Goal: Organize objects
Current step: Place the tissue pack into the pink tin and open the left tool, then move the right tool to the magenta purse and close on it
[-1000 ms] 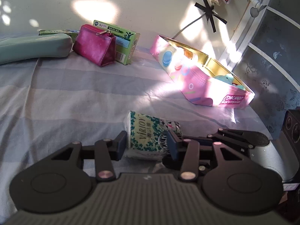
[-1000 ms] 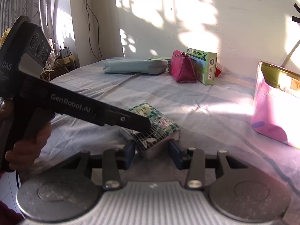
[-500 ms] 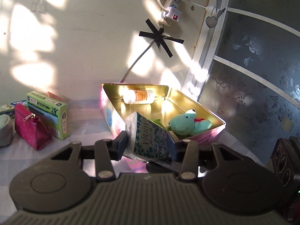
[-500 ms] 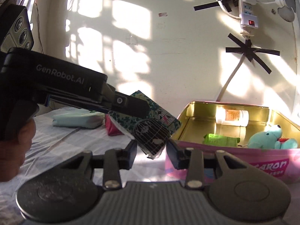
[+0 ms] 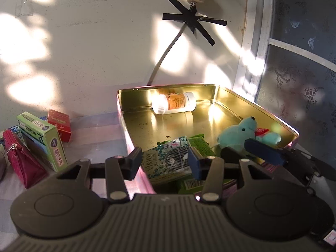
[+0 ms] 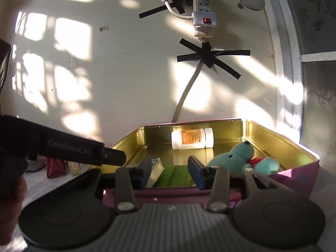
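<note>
I count one tin (image 5: 262,107), open, gold inside and pink outside, standing against the wall on a striped cloth; inside it I see one white bottle (image 5: 174,105) lying on its side by the far wall, one teal plush (image 5: 241,134) at the right, green packets (image 5: 199,145) on the floor of the tin, at least two by my count though they overlap, and one tissue pack (image 5: 166,161), patterned teal and white, lying tilted in the near left corner, partly on a green packet; my left tool (image 5: 166,161) frames that pack with its jaws opening, pads standing off either side, not pressing it; my right tool (image 6: 172,170) sits at the near rim (image 6: 168,189) of the tin, jaws opening too, with only the edge of the pack beside its left pad and nothing clamped; in the left view its blue-tipped fingers (image 5: 262,151) cross in front of the plush and hide part of it; outside the tin, to the left, I count one green box (image 5: 42,140), one red box (image 5: 59,124) behind it and one magenta pouch (image 5: 21,159) in front, close together; on the wall above hang one power strip (image 6: 203,10) and its cable (image 6: 189,90), held by black tape (image 6: 212,56) crosses.
</note>
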